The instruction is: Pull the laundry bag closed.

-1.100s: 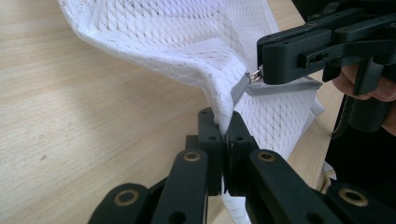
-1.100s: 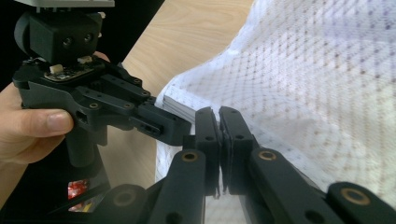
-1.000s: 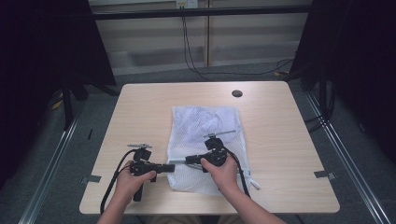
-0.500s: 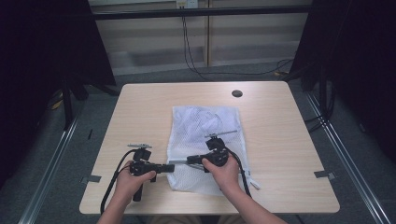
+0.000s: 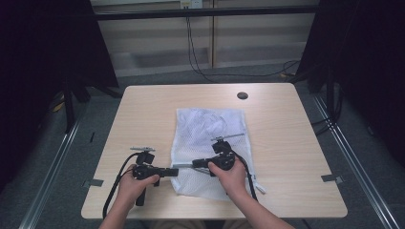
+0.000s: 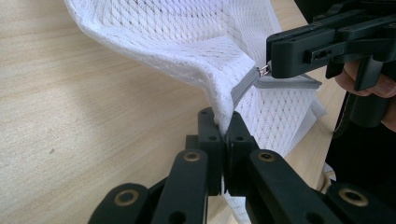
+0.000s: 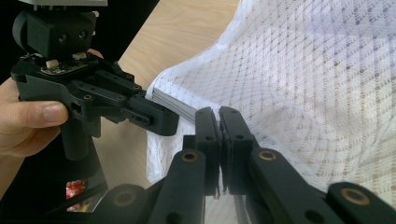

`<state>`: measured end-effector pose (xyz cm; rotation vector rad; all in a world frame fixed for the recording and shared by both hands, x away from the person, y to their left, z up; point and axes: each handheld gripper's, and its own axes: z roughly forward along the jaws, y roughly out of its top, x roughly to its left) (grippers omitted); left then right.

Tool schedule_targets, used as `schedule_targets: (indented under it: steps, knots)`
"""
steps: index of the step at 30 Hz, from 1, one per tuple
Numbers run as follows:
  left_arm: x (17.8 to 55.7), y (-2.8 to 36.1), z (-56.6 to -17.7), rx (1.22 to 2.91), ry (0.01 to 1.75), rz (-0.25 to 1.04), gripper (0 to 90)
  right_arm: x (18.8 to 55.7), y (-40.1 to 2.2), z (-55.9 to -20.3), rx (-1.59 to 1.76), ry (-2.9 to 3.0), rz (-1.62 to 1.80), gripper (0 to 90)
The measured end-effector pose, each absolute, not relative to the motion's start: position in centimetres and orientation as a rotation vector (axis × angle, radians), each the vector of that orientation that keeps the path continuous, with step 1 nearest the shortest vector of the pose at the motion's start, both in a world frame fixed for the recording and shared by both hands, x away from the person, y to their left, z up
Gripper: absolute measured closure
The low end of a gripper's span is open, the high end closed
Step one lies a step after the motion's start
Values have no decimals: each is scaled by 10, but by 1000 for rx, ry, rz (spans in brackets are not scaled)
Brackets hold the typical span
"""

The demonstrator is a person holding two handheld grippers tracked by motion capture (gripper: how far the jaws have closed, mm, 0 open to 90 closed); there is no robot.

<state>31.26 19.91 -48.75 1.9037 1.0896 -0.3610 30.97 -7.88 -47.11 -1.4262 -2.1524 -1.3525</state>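
Dark curtains around wooden table

text: none legible | labels/brands: none | numbers/signs: none | checked: high view, left gripper view, right gripper view | clock positions: nothing to place

Soft even light, dark surroundings, blurred foreground.

L gripper fingers clamped on white mesh bag edge, R gripper pinching zipper pull just above-right, bag lifted off table
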Motion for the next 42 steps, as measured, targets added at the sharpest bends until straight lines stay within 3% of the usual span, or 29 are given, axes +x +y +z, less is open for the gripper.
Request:
schedule_targets:
  steps: [42]
  knots:
    - [312,202,-486,1911,1094,-365,882,308,-90,-472,-1442,-2152,-1341,869]
